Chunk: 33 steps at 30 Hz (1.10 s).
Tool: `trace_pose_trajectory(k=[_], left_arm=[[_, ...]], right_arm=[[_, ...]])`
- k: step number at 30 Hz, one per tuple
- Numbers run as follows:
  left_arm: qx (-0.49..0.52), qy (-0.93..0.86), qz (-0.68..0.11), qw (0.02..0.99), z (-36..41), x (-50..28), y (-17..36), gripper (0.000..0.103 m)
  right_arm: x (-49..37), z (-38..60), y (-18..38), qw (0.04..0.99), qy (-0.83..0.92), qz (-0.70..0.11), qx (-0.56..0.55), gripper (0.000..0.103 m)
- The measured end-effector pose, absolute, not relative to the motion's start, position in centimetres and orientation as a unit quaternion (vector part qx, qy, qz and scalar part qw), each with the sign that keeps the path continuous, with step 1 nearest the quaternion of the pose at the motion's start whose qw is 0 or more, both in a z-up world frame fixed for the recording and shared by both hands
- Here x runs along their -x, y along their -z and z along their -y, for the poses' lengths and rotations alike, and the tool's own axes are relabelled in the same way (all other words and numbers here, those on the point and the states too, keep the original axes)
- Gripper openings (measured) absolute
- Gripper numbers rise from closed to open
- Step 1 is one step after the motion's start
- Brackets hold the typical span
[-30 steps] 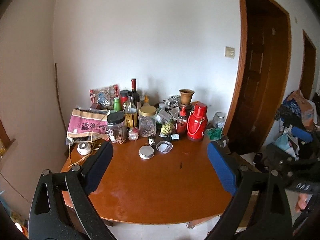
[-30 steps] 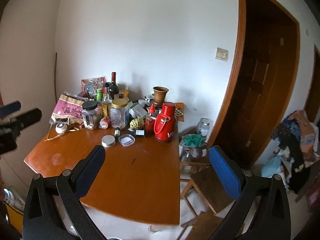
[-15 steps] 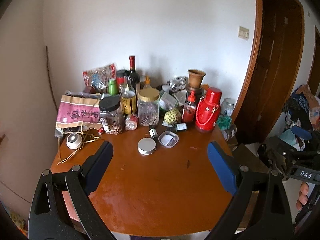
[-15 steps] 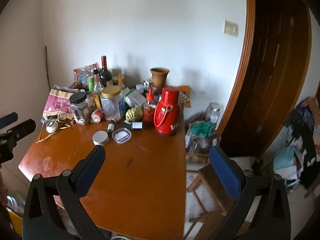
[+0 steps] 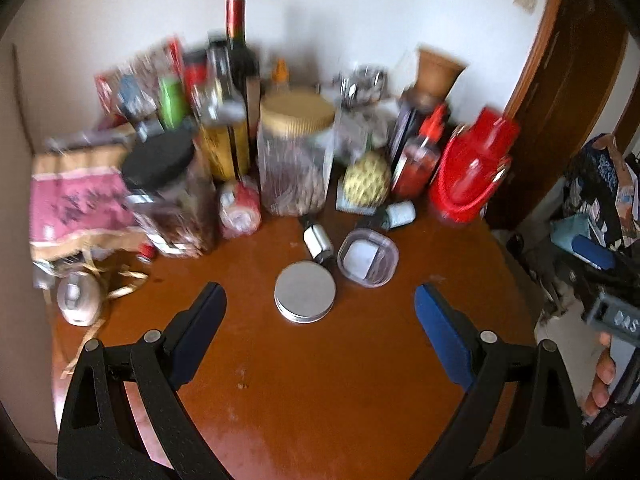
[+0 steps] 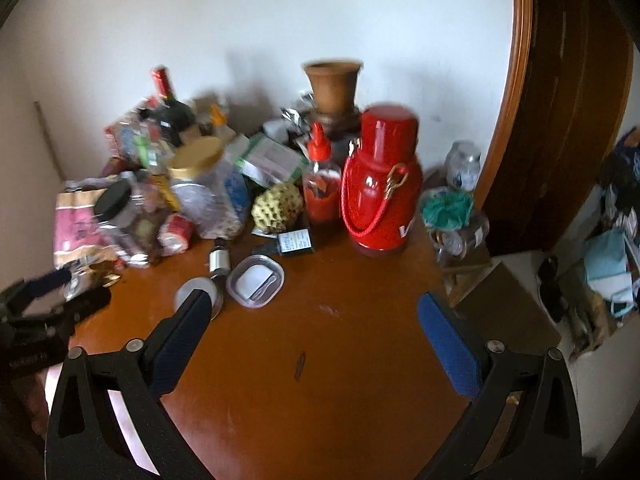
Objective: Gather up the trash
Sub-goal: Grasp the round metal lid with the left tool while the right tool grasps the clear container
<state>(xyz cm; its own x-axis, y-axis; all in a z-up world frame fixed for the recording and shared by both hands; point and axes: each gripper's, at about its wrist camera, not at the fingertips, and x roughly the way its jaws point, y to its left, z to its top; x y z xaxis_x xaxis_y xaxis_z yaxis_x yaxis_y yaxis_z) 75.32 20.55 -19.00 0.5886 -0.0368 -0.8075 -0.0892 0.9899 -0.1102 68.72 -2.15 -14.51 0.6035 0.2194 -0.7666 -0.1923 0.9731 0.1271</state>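
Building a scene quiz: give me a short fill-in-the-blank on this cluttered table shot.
1. The thermos with the rope handle is ____ in colour.
2. The round metal lid lies flat on the ____.
3. The left gripper holds ____ between its fingers.
4. The clear plastic container sits to the ____ of the lid in the left wrist view.

Missing: red; table; nothing; right
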Motion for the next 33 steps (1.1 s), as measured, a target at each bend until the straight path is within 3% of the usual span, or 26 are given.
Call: trace_pose_trajectory(k=[10, 14, 17, 18, 20, 22, 25, 28, 30, 33], left_arm=[[0.062, -0.005, -0.536, 0.842, -22.2, -81.4, 30.1, 0.095], [0.034, 0.006, -0.54, 0.841, -21.3, -82.5, 31.7, 0.095], [0.033, 0.013, -0.541, 0.841, -21.0, -83.1, 32.5, 0.095], [0.034, 0.013, -0.54, 0.841, -21.1, -83.3, 32.7, 0.095], [0.034, 0.012, -0.542, 0.84, -21.2, -83.7, 33.2, 0.095], [0.034, 0.017, -0.546, 0.837, -21.0, -83.9, 33.7, 0.095], [0.033, 0.014, -0.55, 0.834, -21.0, -84.2, 34.4, 0.095], [0.039, 0.006, -0.545, 0.837, -21.0, -84.1, 34.6, 0.086], [0.039, 0.006, -0.543, 0.839, -21.1, -83.9, 34.5, 0.072], [0.053, 0.008, -0.544, 0.838, -21.5, -83.5, 33.9, 0.071]], right_arm=[[-76.0, -1.1, 23.5, 0.838, -0.14, -0.523, -0.064, 0.067], [-78.0, -2.0, 26.7, 0.818, -0.15, -0.548, -0.085, 0.063], [-78.9, -3.1, 28.0, 0.812, -0.159, -0.557, -0.068, 0.048], [-79.0, -3.5, 28.2, 0.816, -0.161, -0.552, -0.057, 0.037], [-79.1, -4.3, 28.1, 0.823, -0.169, -0.542, -0.026, 0.034], [-79.2, -5.0, 27.9, 0.823, -0.176, -0.54, -0.009, 0.02], [-79.0, -6.0, 27.8, 0.824, -0.191, -0.533, 0.013, 0.011], [-78.5, -6.3, 27.6, 0.825, -0.192, -0.531, 0.01, 0.009], [-78.2, -6.2, 27.6, 0.821, -0.19, -0.538, -0.005, 0.005], [-77.2, -5.9, 27.4, 0.821, -0.18, -0.542, -0.018, 0.003]])
